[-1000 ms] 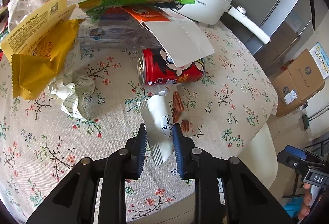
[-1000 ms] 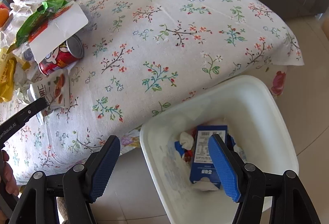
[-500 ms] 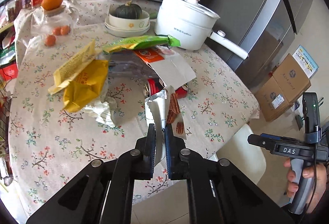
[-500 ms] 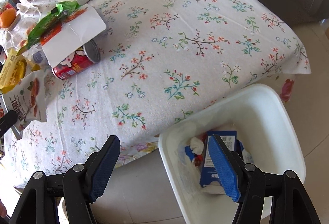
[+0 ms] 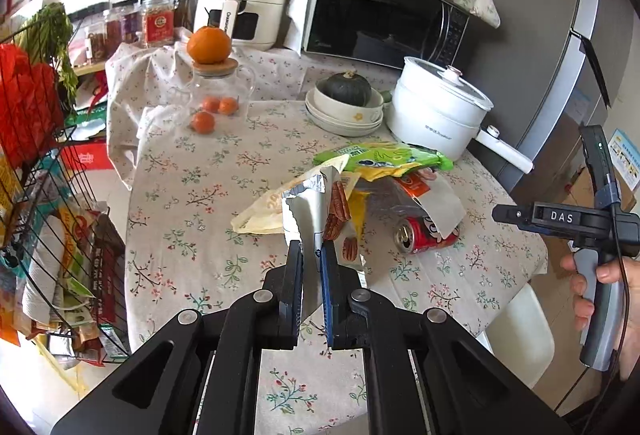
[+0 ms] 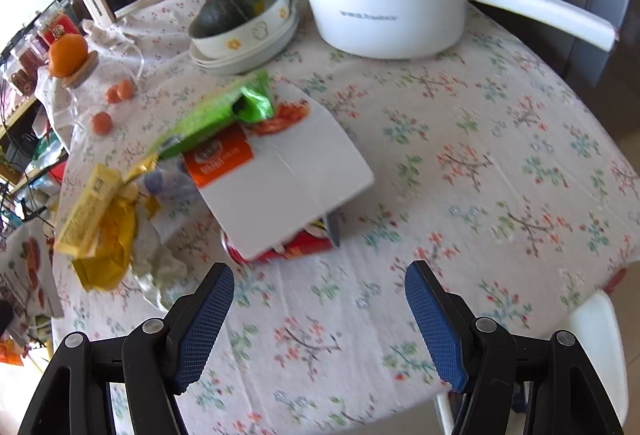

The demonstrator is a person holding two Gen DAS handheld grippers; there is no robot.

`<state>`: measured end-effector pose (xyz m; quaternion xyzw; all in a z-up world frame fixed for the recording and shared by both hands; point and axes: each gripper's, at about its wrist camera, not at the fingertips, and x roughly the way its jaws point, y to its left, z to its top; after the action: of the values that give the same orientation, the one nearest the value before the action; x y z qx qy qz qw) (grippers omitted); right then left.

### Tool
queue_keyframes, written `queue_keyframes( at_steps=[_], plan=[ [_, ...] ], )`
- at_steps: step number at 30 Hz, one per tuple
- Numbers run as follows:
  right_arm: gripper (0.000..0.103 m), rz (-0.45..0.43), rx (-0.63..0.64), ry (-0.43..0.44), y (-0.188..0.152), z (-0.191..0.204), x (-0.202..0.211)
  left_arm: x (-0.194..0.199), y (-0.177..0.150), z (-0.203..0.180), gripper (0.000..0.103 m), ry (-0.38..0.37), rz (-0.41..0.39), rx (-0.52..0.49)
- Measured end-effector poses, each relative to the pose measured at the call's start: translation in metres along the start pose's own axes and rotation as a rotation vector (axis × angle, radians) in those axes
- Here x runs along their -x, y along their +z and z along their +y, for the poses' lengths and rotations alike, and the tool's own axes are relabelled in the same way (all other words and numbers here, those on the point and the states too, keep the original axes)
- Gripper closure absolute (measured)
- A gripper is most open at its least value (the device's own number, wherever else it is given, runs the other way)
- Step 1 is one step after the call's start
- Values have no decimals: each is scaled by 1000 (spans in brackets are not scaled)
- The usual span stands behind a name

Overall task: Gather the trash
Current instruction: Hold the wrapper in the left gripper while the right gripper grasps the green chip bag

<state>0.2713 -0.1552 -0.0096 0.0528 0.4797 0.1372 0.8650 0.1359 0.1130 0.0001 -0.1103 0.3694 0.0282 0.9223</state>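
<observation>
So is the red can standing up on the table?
No, the red can lies on its side on the flowered tablecloth, with its round silver top facing sideways under a white card.

Your left gripper (image 5: 311, 255) hid the lower end of the pecan packet (image 5: 308, 211) between its pads; the print on it was unreadable. Beyond your right gripper's (image 6: 320, 299) fingertips, the red can (image 6: 288, 249) lay mostly under the white card (image 6: 280, 171), only its rim and a red strip showing. Whole right wrist view was motion-blurred, so card and yellow wrapper (image 6: 100, 219) text couldn't be read. Clear bottle (image 6: 172, 181) left of the card was smeared, mostly covered. White bin (image 6: 596, 339), right of your right finger, was cut by the frame edge, contents unseen. Your hand (image 5: 608, 295) was cropped at the left view's right edge.
</observation>
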Motion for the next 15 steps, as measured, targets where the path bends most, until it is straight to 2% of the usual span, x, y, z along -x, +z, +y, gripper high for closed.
queue_keyframes(
  at_steps=[4,11,13,15],
  plan=[
    [27,-29,5,39,24,31,-19,6,9,22,95,46,-38,16],
    [28,-39,-84,65,43,52,-60,14,19,45,95,7,-48,104],
    [31,-32,-125,78,45,50,-70,15,21,44,95,-2,-51,116],
    [38,-31,-168,106,46,48,-76,13,23,43,95,-12,-50,124]
  ],
)
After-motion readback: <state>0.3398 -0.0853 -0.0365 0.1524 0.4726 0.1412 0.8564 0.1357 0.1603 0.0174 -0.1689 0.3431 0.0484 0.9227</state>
